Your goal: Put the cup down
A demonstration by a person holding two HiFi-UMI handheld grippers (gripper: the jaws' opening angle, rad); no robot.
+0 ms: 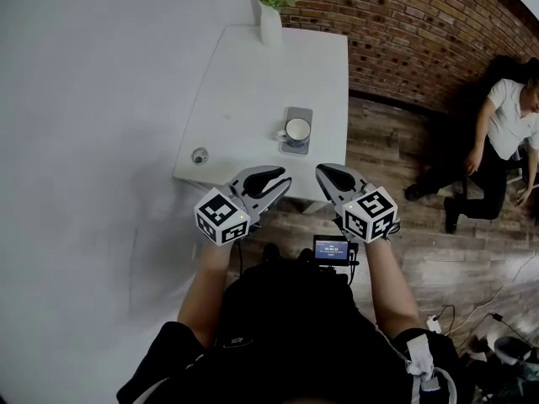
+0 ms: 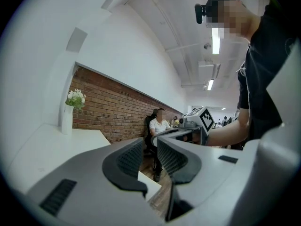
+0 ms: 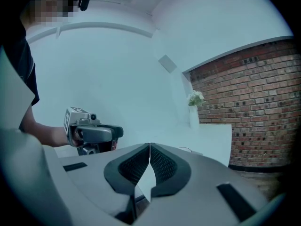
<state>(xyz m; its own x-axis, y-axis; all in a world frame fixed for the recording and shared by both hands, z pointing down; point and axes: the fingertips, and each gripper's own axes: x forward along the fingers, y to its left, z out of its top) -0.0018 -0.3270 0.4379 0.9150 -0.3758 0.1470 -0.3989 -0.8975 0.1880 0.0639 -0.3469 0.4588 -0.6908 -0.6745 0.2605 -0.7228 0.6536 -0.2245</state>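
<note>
Head view: a smooth white table (image 1: pixel 253 91) is seen against a brick wall (image 1: pixel 421 32) on plank flooring (image 1: pixel 421 251), and the round white cup (image 1: pixel 296 130) is stood upright on a grey rectangular mat (image 1: pixel 296 113) towards the table's near edge, handle turned left. Left gripper view: the left gripper (image 2: pixel 150 142) is seen with ribbed jaws slightly parted, nothing between. Right gripper view: the right gripper (image 3: pixel 149 147) is seen pressed together, empty.

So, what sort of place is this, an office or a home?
Most likely an office or studio, not a home: a brick wall, a plain white table with a vase of flowers, a person sitting at the side, and long ceiling lights.
</note>
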